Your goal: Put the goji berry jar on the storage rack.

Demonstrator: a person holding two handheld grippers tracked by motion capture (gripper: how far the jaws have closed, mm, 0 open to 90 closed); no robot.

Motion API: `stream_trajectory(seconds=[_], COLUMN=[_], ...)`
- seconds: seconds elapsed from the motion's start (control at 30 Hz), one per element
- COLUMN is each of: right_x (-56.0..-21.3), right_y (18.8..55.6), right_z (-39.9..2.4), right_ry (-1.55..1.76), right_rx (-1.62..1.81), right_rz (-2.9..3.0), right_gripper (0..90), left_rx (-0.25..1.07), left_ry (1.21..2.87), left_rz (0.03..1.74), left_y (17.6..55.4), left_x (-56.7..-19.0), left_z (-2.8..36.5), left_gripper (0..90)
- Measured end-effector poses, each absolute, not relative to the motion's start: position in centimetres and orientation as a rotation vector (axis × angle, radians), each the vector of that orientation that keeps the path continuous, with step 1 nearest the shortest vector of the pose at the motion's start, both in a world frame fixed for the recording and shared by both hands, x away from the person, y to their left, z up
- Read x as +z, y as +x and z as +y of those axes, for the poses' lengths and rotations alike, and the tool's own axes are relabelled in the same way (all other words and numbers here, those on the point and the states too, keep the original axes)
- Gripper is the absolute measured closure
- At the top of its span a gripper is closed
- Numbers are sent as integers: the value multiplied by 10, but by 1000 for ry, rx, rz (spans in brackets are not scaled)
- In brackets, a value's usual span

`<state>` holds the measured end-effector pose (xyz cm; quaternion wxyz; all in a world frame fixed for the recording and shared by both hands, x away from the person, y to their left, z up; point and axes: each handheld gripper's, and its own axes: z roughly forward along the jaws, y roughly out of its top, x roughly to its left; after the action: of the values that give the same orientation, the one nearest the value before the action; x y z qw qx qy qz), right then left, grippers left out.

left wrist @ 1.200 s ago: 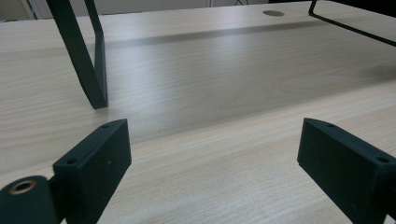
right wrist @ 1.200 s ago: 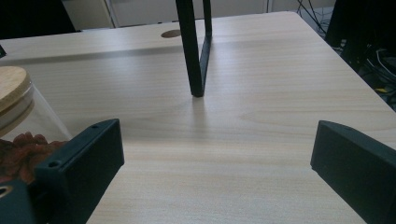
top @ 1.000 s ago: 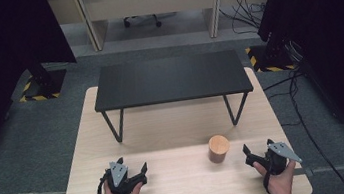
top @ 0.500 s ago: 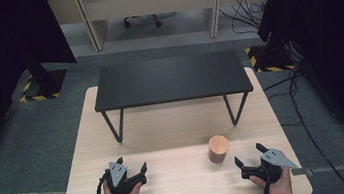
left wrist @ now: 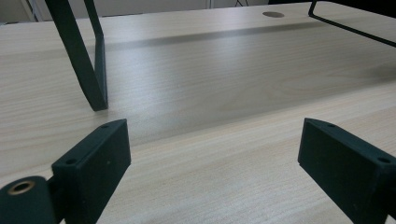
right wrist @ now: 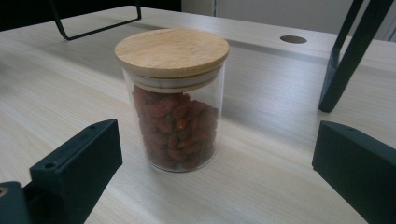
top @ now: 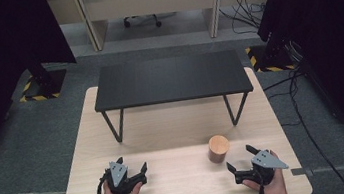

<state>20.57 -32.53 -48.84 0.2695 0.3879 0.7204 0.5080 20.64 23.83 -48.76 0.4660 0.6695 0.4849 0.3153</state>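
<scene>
One glass jar [top: 218,148] with one wooden lid [right wrist: 172,50], packed with red dried berries [right wrist: 176,130], stands upright on the pale table [top: 174,127], lower right of centre in the high view. Two grippers: the right gripper [top: 243,161], jaws spread wide, sits just below-right of the jar, aimed at it; the left gripper [top: 132,165], jaws also spread, holds nothing at lower left. One black bench [top: 171,79] stands behind, in the middle of the frame.
</scene>
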Motion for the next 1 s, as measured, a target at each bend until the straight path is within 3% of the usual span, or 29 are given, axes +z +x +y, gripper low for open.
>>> stream_trajectory(seconds=[1.0], right_x=[-486], right_y=[224], right_z=[-309], right_ry=[999], right_rx=[1382], right_rz=[2008], right_gripper=[18], left_rx=[776], left_ry=[1643], left_rz=[1190], left_y=[207], left_x=[-488], left_z=[238], left_gripper=[87])
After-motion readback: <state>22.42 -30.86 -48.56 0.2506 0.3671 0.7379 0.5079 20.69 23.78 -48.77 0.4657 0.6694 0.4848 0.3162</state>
